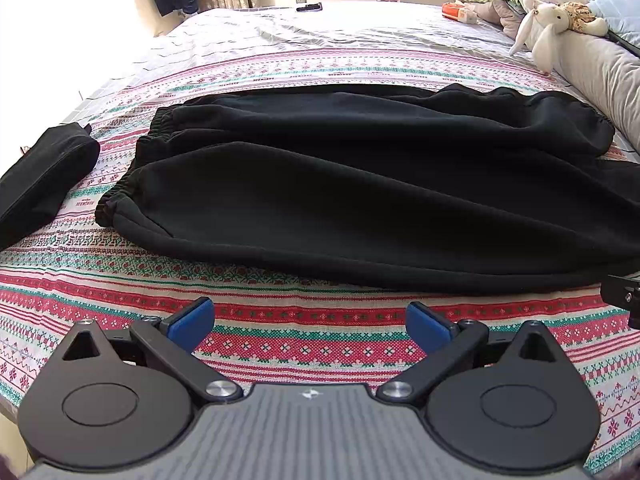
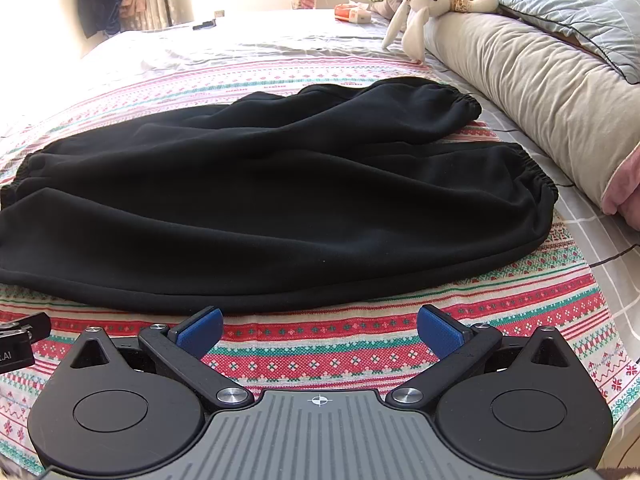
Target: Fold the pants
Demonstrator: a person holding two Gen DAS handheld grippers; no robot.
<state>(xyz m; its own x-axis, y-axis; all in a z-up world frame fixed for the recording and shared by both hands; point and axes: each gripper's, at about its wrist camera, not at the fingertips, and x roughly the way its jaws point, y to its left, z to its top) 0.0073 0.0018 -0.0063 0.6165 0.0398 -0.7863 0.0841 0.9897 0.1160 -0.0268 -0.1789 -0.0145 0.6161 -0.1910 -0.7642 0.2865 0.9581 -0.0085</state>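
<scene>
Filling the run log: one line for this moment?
stage: pre-grasp | black pants flat on bed, unfolded | left gripper open, short of hem | right gripper open, empty

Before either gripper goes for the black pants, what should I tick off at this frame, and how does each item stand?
1. Left tongs open, nothing held: ok.
2. Right tongs open, nothing held: ok.
3. Black pants laid out flat on the patterned bedspread, legs side by side: ok, with some wrinkles.
4. Both elastic cuffs in view and uncovered in the right wrist view: ok.
5. Near edge of the pants free of other things: ok; the black pouch lies apart on the left side.
6. Waistband lying straight: cannot tell, it is bunched at the left in the left wrist view.
</scene>
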